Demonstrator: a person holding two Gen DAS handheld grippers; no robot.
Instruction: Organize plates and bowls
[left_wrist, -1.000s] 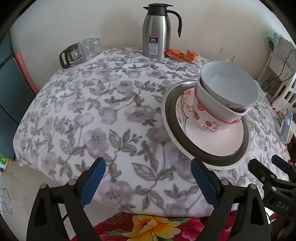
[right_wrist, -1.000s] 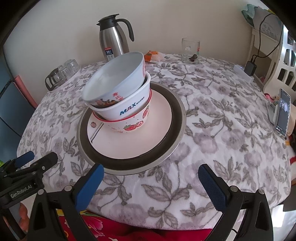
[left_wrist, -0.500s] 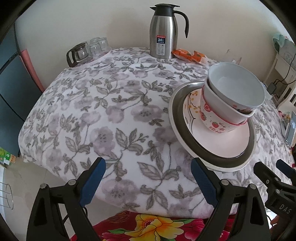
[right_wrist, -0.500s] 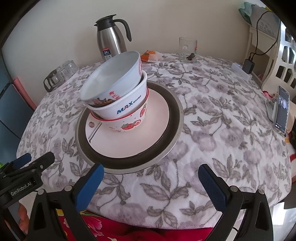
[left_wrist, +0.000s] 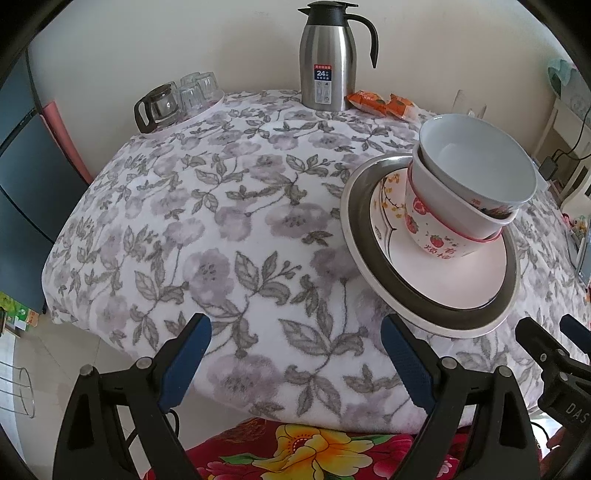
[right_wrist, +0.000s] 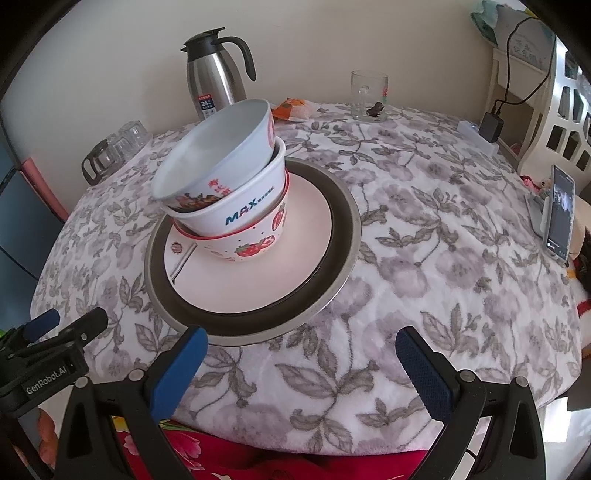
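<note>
On nested plates (right_wrist: 258, 295) sit three stacked bowls (right_wrist: 229, 184); both hand-held grippers (left_wrist: 295, 362) (right_wrist: 301, 369) gape empty.

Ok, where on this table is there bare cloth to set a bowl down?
Widest free patch: cloth left of the plate stack, between the glass tray at the back and the near edge. Also open: right of the stack toward the phone. Crowded: back edge, with thermos, snack packets and glass mug.
</note>
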